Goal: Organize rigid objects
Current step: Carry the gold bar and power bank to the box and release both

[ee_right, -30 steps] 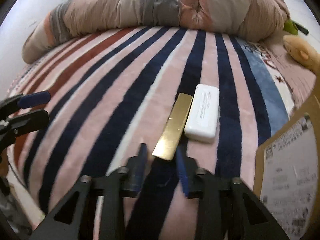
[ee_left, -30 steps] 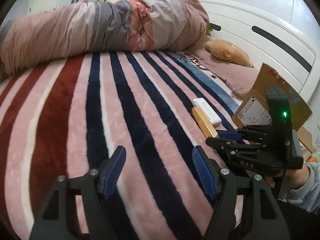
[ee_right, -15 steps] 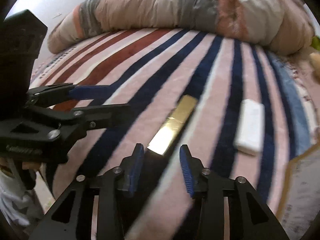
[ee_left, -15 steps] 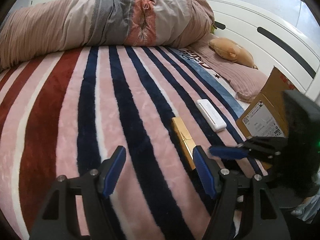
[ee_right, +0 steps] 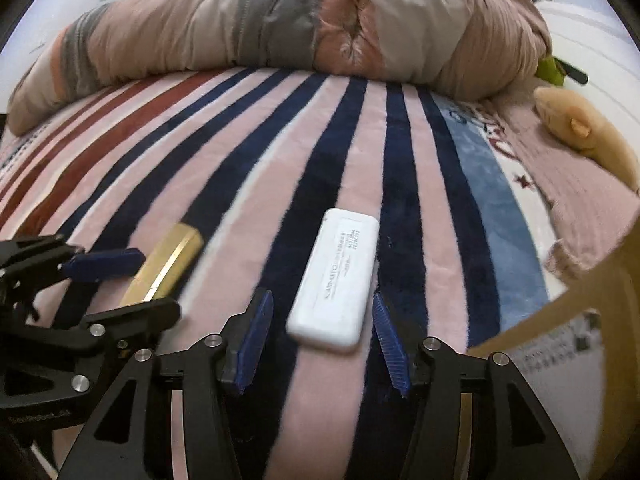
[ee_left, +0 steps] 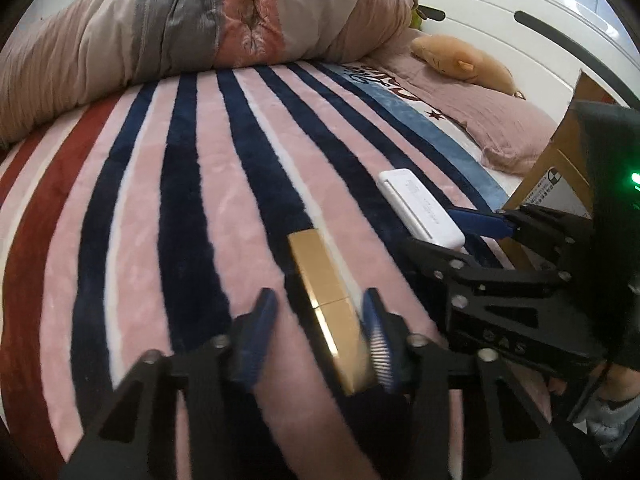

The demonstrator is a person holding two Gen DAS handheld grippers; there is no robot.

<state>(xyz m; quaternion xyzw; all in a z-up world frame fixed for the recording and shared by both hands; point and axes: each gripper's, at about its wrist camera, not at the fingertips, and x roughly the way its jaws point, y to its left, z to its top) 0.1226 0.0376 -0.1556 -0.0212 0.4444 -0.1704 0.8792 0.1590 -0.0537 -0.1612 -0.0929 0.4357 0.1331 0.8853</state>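
Note:
A long gold box [ee_left: 326,300] lies on the striped blanket, its near end between the blue pads of my left gripper [ee_left: 320,332]. The jaws are open around it, with a gap on the left side. It also shows in the right wrist view [ee_right: 166,266]. A flat white box [ee_right: 336,276] lies beside it, its near end between the pads of my open right gripper [ee_right: 320,340]. The white box also shows in the left wrist view [ee_left: 420,208], where the right gripper [ee_left: 476,232] straddles it.
A striped pink, navy and red blanket [ee_right: 240,184] covers the bed. A rolled duvet [ee_right: 300,24] lies across the back. A cardboard box [ee_right: 560,344] stands at the right edge. A tan plush toy [ee_left: 464,62] lies on a pink pillow by the white headboard [ee_left: 520,36].
The gold box moved left, away from the white box. My left gripper came forward around the gold box and narrowed. My right gripper let the gold box go, opened wider and shifted to the white box.

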